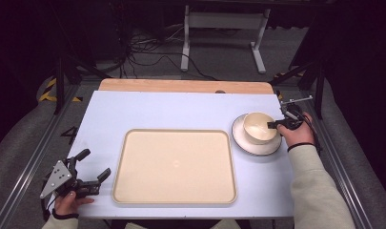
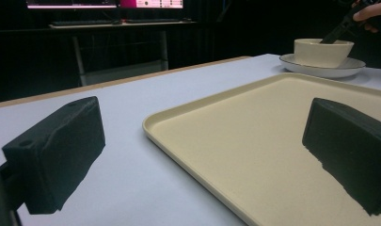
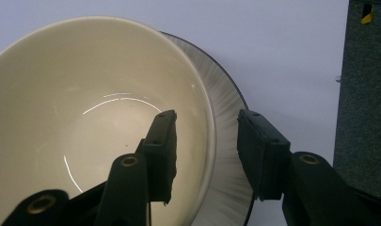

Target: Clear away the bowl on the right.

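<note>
Cream bowl [image 3: 84,117] sits on its plate [image 1: 239,141] at the bench's right, and my right claw [image 3: 207,150] straddles its near rim, narrowed but not yet pressing, so I judge the next move is closing squarely before lifting toward the tray [image 1: 133,191].

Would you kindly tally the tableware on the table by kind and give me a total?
Tray: 1
Plate: 1
Bowl: 1, standing on the plate
Total: 3
</note>
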Motion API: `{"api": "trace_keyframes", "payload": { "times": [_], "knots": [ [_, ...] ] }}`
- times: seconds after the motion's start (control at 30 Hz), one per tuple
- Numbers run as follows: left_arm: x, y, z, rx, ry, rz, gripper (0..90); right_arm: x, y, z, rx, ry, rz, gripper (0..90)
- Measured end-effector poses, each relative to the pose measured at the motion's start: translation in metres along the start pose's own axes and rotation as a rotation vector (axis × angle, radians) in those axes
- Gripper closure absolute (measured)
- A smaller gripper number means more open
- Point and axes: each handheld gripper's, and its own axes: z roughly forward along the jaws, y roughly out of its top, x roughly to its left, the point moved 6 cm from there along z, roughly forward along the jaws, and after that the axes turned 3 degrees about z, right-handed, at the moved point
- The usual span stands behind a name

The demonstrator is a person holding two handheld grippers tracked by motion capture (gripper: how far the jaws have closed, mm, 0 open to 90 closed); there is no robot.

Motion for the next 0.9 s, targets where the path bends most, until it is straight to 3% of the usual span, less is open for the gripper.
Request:
{"api": "trace_keyframes", "payload": {
  "times": [0.17,0.47,0.63,0.9],
  "knots": [
    [-0.0003,-0.0001,0.0,0.001,0.0,-0.001,0.2,-0.0011,-0.0002,0.0052,0.014,-0.008,0.016,61.9],
    [-0.0001,0.0,0.0001,0.0,0.0,0.0,0.2,0.0002,-0.0037,0.0091,0.057,0.026,0.116,82.6],
    [0.0002,0.0,0.0001,0.0,0.0,0.0,0.2,0.0017,-0.0033,0.0083,0.071,0.03,0.162,83.5],
    [0.0001,-0.0001,0.0,0.001,0.0,-0.004,0.2,0.0035,-0.0035,0.0062,0.071,0.018,0.187,83.9]
  ]
}}
